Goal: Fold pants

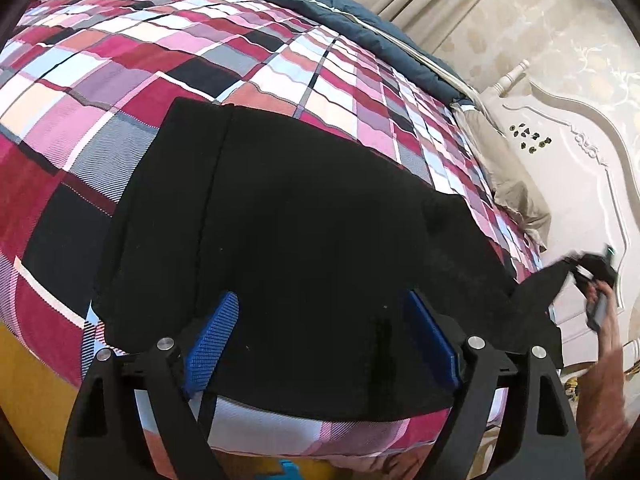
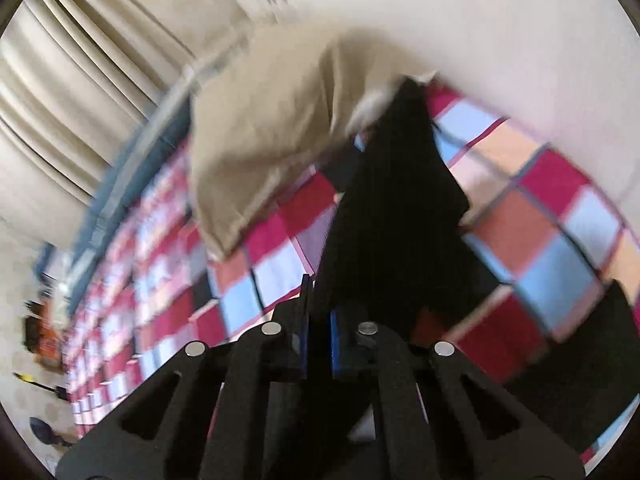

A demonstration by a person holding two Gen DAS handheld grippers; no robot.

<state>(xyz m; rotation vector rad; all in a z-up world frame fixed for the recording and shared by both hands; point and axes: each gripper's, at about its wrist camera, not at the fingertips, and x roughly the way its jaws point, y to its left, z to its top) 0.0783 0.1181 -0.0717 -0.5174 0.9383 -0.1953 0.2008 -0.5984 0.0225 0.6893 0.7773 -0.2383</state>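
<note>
Your left gripper [image 1: 320,340] is released: the two blue pads [image 1: 212,344] stand wide apart in the lower part of the left wrist view, w/ the black pants [image 1: 288,216] lying between and under them. The pants fill the middle of that frame, spread flat on the checked bedcover [image 1: 120,80] in pink, red and white. One part of the pants stretches to the right edge, where your right gripper [image 1: 592,272] holds it, lifted off the bed; your hand [image 1: 604,320] is seen just below it.

In the right wrist view, your right gripper [image 2: 319,320] is clenched on the pants [image 2: 400,208]: the blue pads [image 2: 334,344] are nearly together at the bottom centre, w/ black cloth pinched between them. From there the pants run up the middle of the frame over the bedcover [image 2: 540,240]. This view is blurred. A beige pillow [image 2: 260,128] lies in the upper centre, and curtains [image 2: 80,80] hang in the upper left.

Back in the left view, a white headboard [image 1: 568,152] stands at the right and a dark blue blanket [image 1: 320,4] lies along the top edge of the bed.
</note>
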